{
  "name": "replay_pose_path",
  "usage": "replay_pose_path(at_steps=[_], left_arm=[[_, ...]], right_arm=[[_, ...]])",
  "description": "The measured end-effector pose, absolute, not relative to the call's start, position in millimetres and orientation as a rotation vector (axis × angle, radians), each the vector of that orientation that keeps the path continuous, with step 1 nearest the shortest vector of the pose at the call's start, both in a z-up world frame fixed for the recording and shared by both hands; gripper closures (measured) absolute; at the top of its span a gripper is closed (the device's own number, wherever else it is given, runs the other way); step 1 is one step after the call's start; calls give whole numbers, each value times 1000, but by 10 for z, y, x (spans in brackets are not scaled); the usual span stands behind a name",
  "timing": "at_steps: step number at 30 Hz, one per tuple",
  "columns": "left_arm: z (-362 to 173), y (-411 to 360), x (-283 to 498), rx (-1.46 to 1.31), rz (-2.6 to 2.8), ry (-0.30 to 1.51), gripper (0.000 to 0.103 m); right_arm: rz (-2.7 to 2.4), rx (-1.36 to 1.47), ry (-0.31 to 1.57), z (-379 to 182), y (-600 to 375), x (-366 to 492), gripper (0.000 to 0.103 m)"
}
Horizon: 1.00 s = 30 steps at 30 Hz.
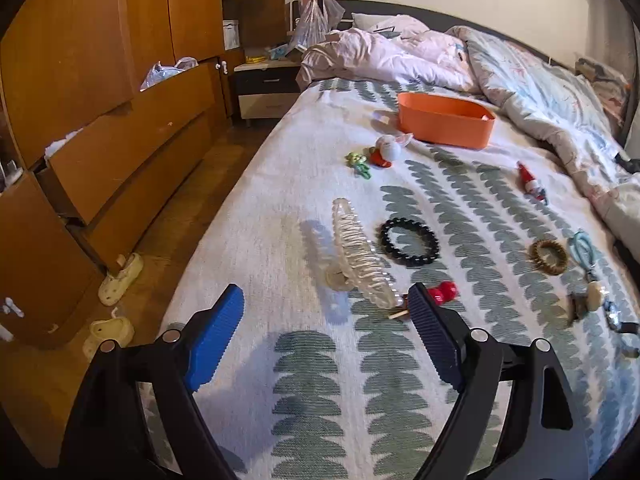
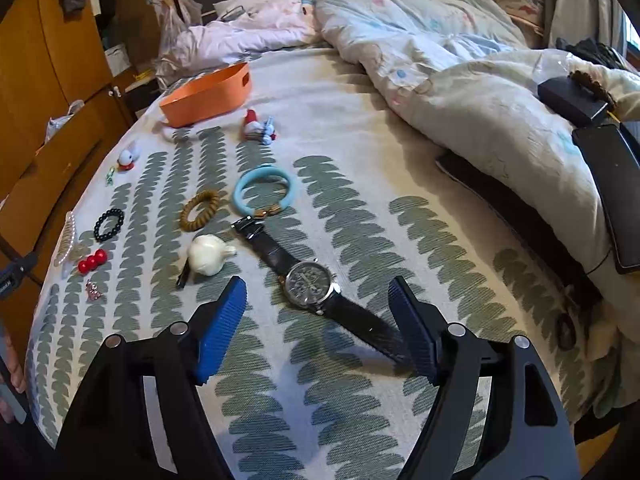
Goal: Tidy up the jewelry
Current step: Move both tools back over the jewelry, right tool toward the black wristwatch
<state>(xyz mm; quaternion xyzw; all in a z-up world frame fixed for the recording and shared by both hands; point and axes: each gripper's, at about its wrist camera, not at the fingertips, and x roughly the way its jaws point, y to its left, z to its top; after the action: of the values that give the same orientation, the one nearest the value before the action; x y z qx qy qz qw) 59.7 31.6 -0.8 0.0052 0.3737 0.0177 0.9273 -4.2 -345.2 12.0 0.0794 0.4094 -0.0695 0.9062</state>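
Observation:
Jewelry lies scattered on the leaf-patterned bedspread. My left gripper (image 1: pixel 326 300) is open and empty, just short of a clear hair claw (image 1: pixel 360 254). A black bead bracelet (image 1: pixel 409 241) and a red clip (image 1: pixel 443 293) lie to its right, a brown bracelet (image 1: pixel 549 256) farther right. My right gripper (image 2: pixel 318 294) is open and empty, with a black-strapped watch (image 2: pixel 310 282) lying between its fingers. Beyond it are a white shell-shaped clip (image 2: pixel 208 255), a light blue bangle (image 2: pixel 264 194) and the brown bracelet (image 2: pixel 200 210). The orange bin (image 1: pixel 445 119) stands at the far end, also in the right wrist view (image 2: pixel 210 94).
Small Santa and snowman charms (image 1: pixel 386 151) and a green charm (image 1: pixel 359 163) lie near the bin. A crumpled duvet (image 2: pixel 460 76) covers the bed's right side, with dark devices (image 2: pixel 612 184) on it. A wooden wardrobe (image 1: pixel 100 100) and slippers (image 1: pixel 120 280) are left of the bed.

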Motion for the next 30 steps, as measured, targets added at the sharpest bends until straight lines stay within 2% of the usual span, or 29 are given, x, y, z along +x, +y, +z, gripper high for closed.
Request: replay_pose_path(at_steps=[25,30], left_arm=[[-151,202,1101,68,29,800,20],[-226,252,1244,60,64,836,20]], right_arm=[[-123,-88,1044,-372,-3184,550,27],[-133,-37,1057,-418,-3305,589,27]])
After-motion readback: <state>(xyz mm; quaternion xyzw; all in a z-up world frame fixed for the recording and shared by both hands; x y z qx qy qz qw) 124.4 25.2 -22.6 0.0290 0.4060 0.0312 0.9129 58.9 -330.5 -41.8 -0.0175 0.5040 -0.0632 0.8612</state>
